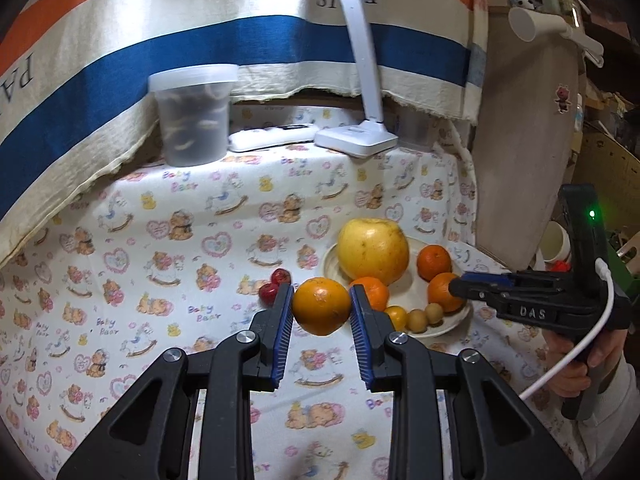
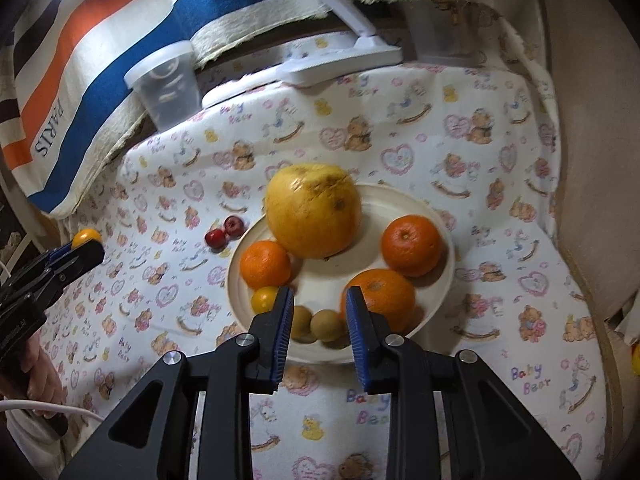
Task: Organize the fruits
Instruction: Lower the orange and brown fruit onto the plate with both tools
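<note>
1. Nearest, at lower centre of the left wrist view, the left gripper (image 1: 322, 307) pinches an orange (image 1: 321, 306) between its blue pads, lifted above the bear-print tablecloth (image 1: 160, 264); in the right wrist view it sits at the left edge.
2. Just beyond, the right gripper (image 2: 317, 312) hangs spread and holding nothing over the near rim of the cream plate (image 2: 440, 292).
3. On the plate: a large yellow fruit (image 2: 313, 210), three tangerines (image 2: 411, 245), a small yellow fruit (image 2: 264, 299), two brownish ones (image 2: 326, 325); two red fruits (image 2: 224, 231) lie on the cloth left of it.
4. Farthest, upper frame: a lidded plastic tub (image 1: 194, 114), a white desk lamp (image 1: 356, 138).
</note>
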The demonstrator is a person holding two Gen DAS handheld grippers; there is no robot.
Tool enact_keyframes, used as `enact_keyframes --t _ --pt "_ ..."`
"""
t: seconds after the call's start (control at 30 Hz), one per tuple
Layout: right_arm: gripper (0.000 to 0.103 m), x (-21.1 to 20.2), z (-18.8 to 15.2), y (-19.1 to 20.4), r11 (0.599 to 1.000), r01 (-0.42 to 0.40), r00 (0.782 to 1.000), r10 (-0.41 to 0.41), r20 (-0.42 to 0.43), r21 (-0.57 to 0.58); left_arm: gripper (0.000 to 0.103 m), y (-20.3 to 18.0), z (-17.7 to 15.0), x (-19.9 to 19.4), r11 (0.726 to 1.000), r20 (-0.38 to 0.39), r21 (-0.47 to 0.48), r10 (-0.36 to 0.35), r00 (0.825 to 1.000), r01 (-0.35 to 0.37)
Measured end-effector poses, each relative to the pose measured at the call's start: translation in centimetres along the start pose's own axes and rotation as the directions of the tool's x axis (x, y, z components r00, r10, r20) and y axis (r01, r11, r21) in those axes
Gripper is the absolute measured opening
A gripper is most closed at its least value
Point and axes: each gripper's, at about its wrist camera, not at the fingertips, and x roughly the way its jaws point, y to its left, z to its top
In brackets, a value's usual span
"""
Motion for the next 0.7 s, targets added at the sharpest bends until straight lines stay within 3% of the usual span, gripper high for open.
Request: enact_keyframes --t 0.27,0.43,0.53,0.63,0.7 --pt "0.028 -1.4 0.9 -2.0 0.996 0.038 0.998 -0.043 0.055 0.076 0.027 -3.2 0.0 2.9 0.998 -0.097 0.058 -0.025 0.995 0.031" --pt "0.028 -1.8 1.1 -2.3 0.993 0.084 0.992 -0.091 0.082 0.086 0.027 -5.1 1.4 4.6 0.993 -0.146 0.066 -0.084 0.986 0.094" --pt "0.028 -1.8 1.1 -3.1 0.988 0.104 0.990 -0.114 0.084 0.118 0.027 -5.8 1.6 6.7 0.990 -0.211 0.027 -0.129 0.969 0.138" --pt "0.028 -1.7 1.2 -3.6 0.984 0.108 0.990 -0.119 0.071 0.145 0.027 -6.1 1.2 9.2 0.981 -0.281 -0.035 -0.193 0.940 0.191" --pt "0.028 -1.9 1.2 -3.9 0.982 0.105 0.990 -0.119 0.076 0.159 0.027 -6.5 0.9 10.5 0.981 -0.312 -0.056 -0.192 0.930 0.184"
